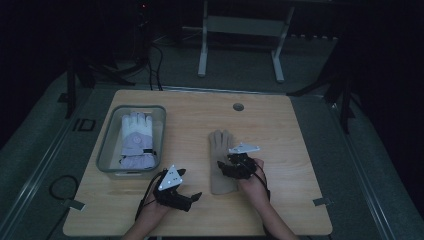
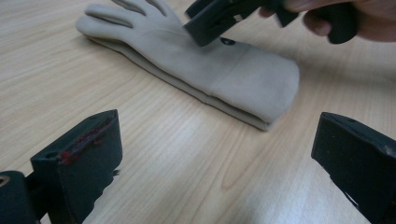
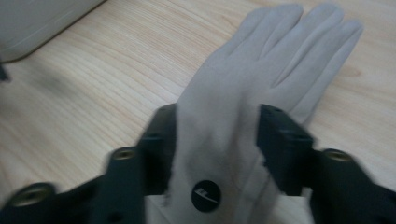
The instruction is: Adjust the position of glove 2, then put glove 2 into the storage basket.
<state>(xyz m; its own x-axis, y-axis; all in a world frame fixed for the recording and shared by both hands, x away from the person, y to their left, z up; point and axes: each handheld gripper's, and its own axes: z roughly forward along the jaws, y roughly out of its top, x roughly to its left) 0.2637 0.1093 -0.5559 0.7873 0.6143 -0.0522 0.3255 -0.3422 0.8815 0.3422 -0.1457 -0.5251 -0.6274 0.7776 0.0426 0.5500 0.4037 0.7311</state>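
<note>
A beige glove (image 1: 221, 160) lies flat on the wooden table (image 1: 290, 140), fingers pointing away from me, with a small round black logo (image 3: 206, 196) near its cuff. My right gripper (image 1: 227, 167) hovers low over the glove's palm; its jaws stand apart on either side of the glove (image 3: 261, 70), and the pads do not press on it. The right gripper (image 3: 217, 116) is open. My left gripper (image 1: 192, 197) rests near the table's front edge, left of the glove's cuff (image 2: 261, 88). The left gripper (image 2: 215, 135) is open and nothing is between its jaws.
A clear plastic tray (image 1: 107, 145) at the table's left holds a white and lavender glove (image 1: 136, 135). A small round hole (image 1: 238, 107) sits near the table's far edge. Beyond the table a metal frame (image 1: 240, 30) stands on the dark floor.
</note>
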